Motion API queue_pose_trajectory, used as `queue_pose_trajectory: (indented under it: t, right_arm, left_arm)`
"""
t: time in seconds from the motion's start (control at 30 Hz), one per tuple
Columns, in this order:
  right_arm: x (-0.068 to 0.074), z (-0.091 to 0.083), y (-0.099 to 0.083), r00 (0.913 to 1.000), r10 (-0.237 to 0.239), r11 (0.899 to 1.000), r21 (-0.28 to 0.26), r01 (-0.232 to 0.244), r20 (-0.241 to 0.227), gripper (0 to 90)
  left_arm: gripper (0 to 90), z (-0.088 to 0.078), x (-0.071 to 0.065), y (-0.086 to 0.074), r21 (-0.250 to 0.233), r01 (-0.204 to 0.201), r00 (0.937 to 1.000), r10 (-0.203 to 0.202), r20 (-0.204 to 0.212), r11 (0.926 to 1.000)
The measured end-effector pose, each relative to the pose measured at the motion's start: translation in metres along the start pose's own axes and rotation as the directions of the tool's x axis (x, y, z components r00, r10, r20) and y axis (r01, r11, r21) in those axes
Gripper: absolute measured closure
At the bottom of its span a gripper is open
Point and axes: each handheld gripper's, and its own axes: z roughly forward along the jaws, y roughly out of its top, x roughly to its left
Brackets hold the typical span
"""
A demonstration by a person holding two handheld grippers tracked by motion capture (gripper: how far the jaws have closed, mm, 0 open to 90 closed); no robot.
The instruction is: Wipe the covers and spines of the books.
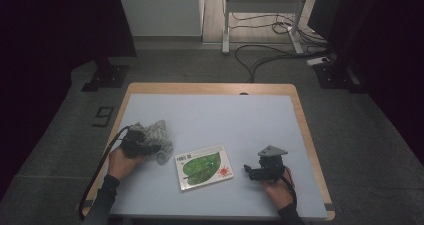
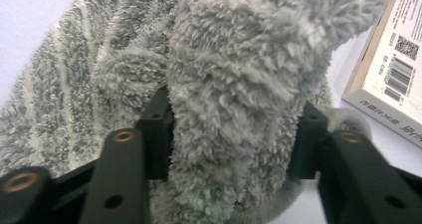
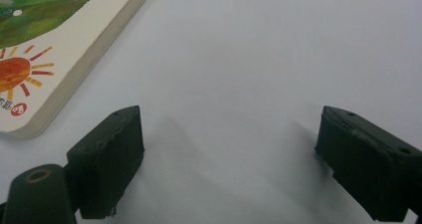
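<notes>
On the table's [image 1: 210, 112] left side, the grey fluffy cloth [image 1: 156, 137] was seen bunched beside the book [image 1: 204, 167]. A thick fold was clasped by the left gripper [image 2: 234, 139]. Right gripper [image 3: 229, 159] was left spread wide, empty, near the book.

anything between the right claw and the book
Nothing visible. The right claw rests open on the table, with bare surface between it and the book to its left. The fluffy towel lies on the book's far side, in the left claw, clear of that path.
</notes>
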Motion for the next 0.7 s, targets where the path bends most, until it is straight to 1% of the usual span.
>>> queue_pose_trajectory:
  t: [0.07,0.1,0.13,0.17,0.2,0.27,0.3,0.37,0.43,0.47,0.53,0.6,0.7]
  right_arm:
    - [0.000,0.000,0.000,1.0000,0.000,1.000,0.000,0.000,0.000,10.6]
    - [0.000,0.000,0.000,1.0000,0.000,1.000,0.000,0.000,0.000,10.6]
    - [0.000,0.000,0.000,1.0000,0.000,1.000,0.000,0.000,0.000,10.6]
    - [0.000,0.000,0.000,1.0000,0.000,1.000,0.000,0.000,0.000,10.6]
    - [0.000,0.000,0.000,1.0000,0.000,1.000,0.000,0.000,0.000,10.6]
    - [0.000,0.000,0.000,1.0000,-0.001,1.000,0.000,0.001,0.000,10.6]
    - [0.000,0.000,0.000,1.0000,0.000,1.000,0.000,0.000,0.000,10.6]
    - [0.000,0.000,0.000,1.0000,-0.001,1.000,0.000,0.001,0.000,10.6]
    - [0.000,0.000,0.000,1.0000,-0.001,1.000,0.000,0.001,0.000,10.6]
    - [0.000,0.000,0.000,1.0000,-0.001,1.000,0.000,0.001,0.001,10.6]
    - [0.000,0.000,0.000,1.0000,-0.001,1.000,0.000,0.001,0.001,10.6]
    - [0.000,0.000,0.000,1.0000,-0.001,1.000,0.000,0.001,0.001,10.7]
    - [0.000,0.000,0.000,1.0000,-0.002,1.000,0.000,0.002,0.001,10.6]
  left_arm:
    - [32.1,-0.003,0.000,0.002,-0.008,0.004,1.0000,-0.004,-0.005,1.0000]
    - [26.6,-0.006,0.000,0.003,-0.009,-0.001,0.9999,0.001,-0.015,1.0000]
    - [23.0,-0.009,-0.001,0.004,-0.012,-0.006,0.9997,0.005,-0.024,0.9999]
    - [17.2,-0.012,-0.002,0.004,-0.014,-0.015,0.9995,0.015,-0.029,0.9998]
    - [14.1,-0.016,-0.003,0.005,-0.012,-0.028,0.9991,0.028,-0.033,0.9995]
    - [10.3,-0.024,-0.007,0.006,-0.012,-0.053,0.9971,0.053,-0.056,0.9985]
    - [8.2,-0.030,-0.008,0.006,-0.026,-0.053,0.9970,0.051,-0.058,0.9982]
    - [5.9,-0.040,-0.009,0.006,-0.050,-0.046,0.9978,0.043,-0.050,0.9977]
    - [3.6,-0.049,-0.011,0.005,-0.068,-0.051,0.9980,0.049,-0.041,0.9963]
    - [2.0,-0.051,-0.013,0.004,-0.071,-0.060,0.9976,0.058,-0.037,0.9956]
    - [0.0,-0.056,-0.020,0.001,-0.078,-0.092,0.9953,0.090,-0.036,0.9927]
    - [0.0,-0.059,-0.029,-0.003,-0.081,-0.131,0.9911,0.129,-0.032,0.9881]
    - [0.0,-0.060,-0.043,-0.008,-0.079,-0.176,0.9843,0.176,-0.012,0.9811]
